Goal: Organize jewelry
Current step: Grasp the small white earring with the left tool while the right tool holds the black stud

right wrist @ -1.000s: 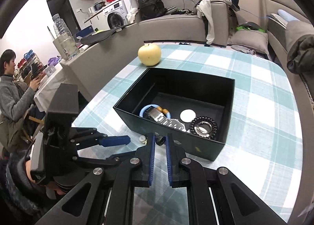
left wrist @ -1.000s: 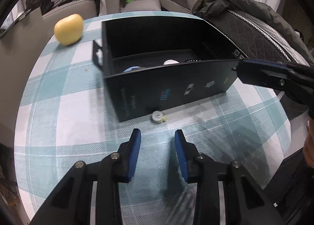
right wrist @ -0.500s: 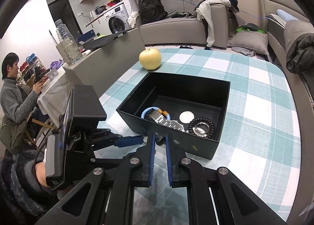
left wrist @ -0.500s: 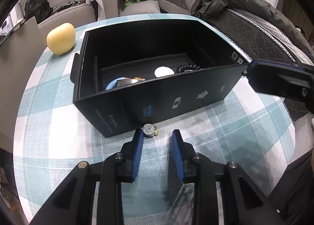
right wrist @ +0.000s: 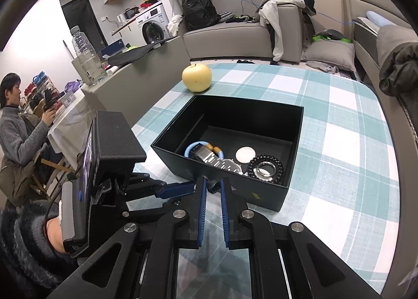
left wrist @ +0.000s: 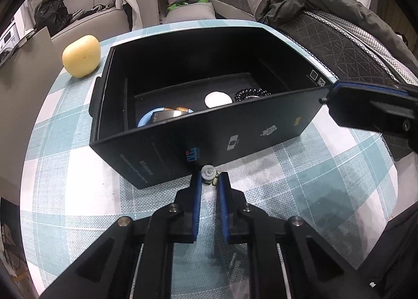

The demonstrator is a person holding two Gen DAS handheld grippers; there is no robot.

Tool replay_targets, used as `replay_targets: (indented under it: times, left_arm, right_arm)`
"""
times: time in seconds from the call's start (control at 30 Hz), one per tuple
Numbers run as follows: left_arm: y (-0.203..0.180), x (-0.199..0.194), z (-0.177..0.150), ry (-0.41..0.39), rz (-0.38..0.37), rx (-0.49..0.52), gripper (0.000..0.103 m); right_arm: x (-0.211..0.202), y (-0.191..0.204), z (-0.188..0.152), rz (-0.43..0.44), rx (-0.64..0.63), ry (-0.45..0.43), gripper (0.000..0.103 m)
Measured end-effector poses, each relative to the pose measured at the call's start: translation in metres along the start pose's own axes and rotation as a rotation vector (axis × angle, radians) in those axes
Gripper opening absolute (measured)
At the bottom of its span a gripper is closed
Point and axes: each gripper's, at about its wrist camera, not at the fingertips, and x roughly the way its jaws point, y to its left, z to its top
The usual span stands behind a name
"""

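A black open box (left wrist: 235,139) stands on the checked tablecloth and also shows in the right wrist view (right wrist: 295,126). Inside lie a blue bracelet (right wrist: 190,147), a metal watch (right wrist: 219,162), a white disc (right wrist: 245,154) and a black bead bracelet (right wrist: 265,168). A small white and yellow-green earring (left wrist: 209,175) lies on the cloth against the box's near wall. My left gripper (left wrist: 209,181) has its fingertips closed around the earring. My right gripper (right wrist: 213,186) is shut on a small dark ring (right wrist: 214,186) just outside the box's near wall.
A yellow apple (left wrist: 81,55) sits on the table behind the box's left corner. A grey sofa with clothes (right wrist: 277,19) and a bed with a dark jacket (left wrist: 313,4) lie beyond the table. A seated person (right wrist: 15,126) is at far left.
My left gripper moved forward to the earring and its fingers narrowed from wide open to closed around it. My right gripper stayed shut on the ring and shifted slightly.
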Motion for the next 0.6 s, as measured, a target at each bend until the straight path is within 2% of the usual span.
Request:
replay_targets:
  times: [0.17, 0.4, 0.5, 0.6]
  left_arm:
    - [-0.0030, -0.0035, -0.0026, -0.005, -0.007, 0.013, 0.001]
    - [0.0013, -0.0019, -0.0031, 0.017, -0.040, -0.017, 0.001]
    - [0.0006, -0.0016, -0.0019, 0.026, -0.049, -0.028, 0.002]
    - [-0.0007, -0.0016, -0.0005, 0.035, -0.071, -0.047, 0.010]
  right_arm:
    - [-0.0005, -0.0008, 0.0006, -0.001, 0.001, -0.006, 0.010]
    - [0.0007, -0.0009, 0.0006, -0.006, 0.001, -0.003, 0.010]
    - [0.0002, -0.0028, 0.0009, -0.008, 0.006, -0.005, 0.010]
    - [-0.0008, -0.0045, 0.0014, -0.008, 0.009, -0.008, 0.010]
